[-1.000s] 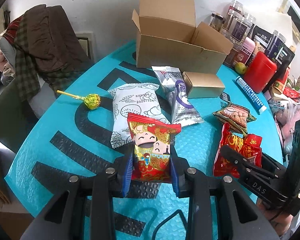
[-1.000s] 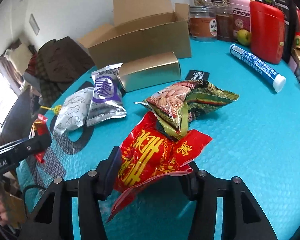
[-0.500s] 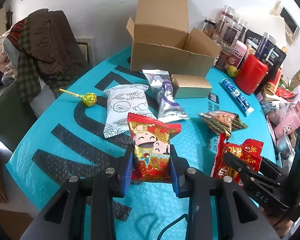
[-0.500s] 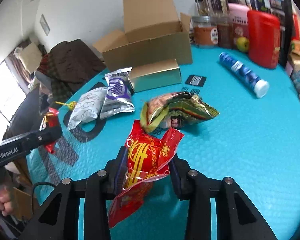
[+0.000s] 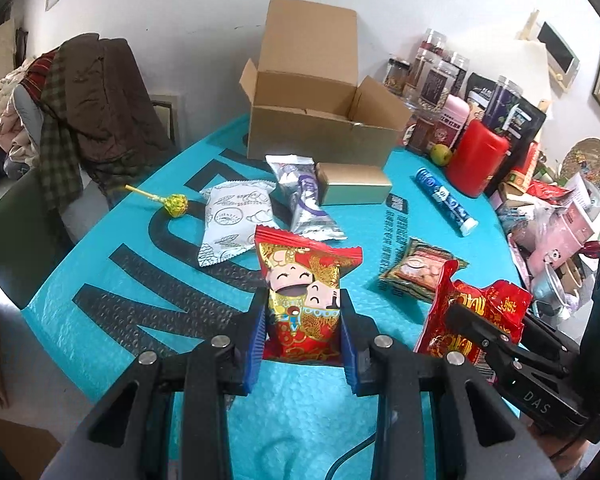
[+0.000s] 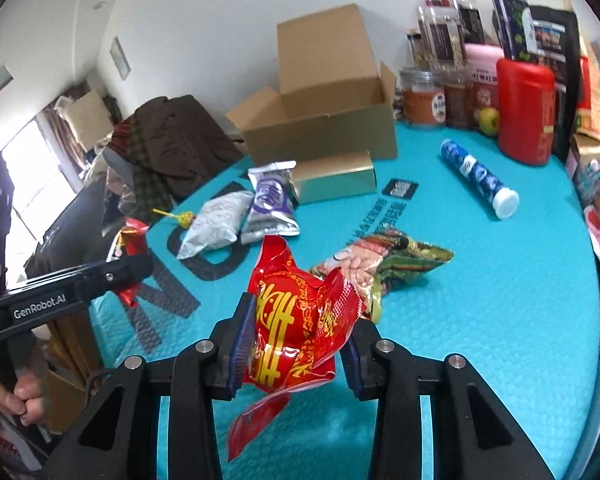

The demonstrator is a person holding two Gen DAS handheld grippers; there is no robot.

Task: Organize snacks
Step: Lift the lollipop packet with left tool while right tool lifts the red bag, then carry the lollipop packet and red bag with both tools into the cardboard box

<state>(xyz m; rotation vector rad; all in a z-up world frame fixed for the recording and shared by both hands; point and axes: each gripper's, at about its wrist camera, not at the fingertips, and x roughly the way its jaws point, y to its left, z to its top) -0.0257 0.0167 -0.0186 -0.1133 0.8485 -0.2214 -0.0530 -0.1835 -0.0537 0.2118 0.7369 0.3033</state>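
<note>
Above the mat (image 5: 100,280), both packets higher than before.

Snack packets (image 5: 236,222) before open box (image 5: 320,120), mat (image 6: 500,300) rightward bare

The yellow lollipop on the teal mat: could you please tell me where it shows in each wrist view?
Left wrist view: the yellow lollipop lies left of centre, left of the white snack pack.
Right wrist view: it sits at mid-left, partly behind that pack.
Shared landmark: the open cardboard box.
</note>
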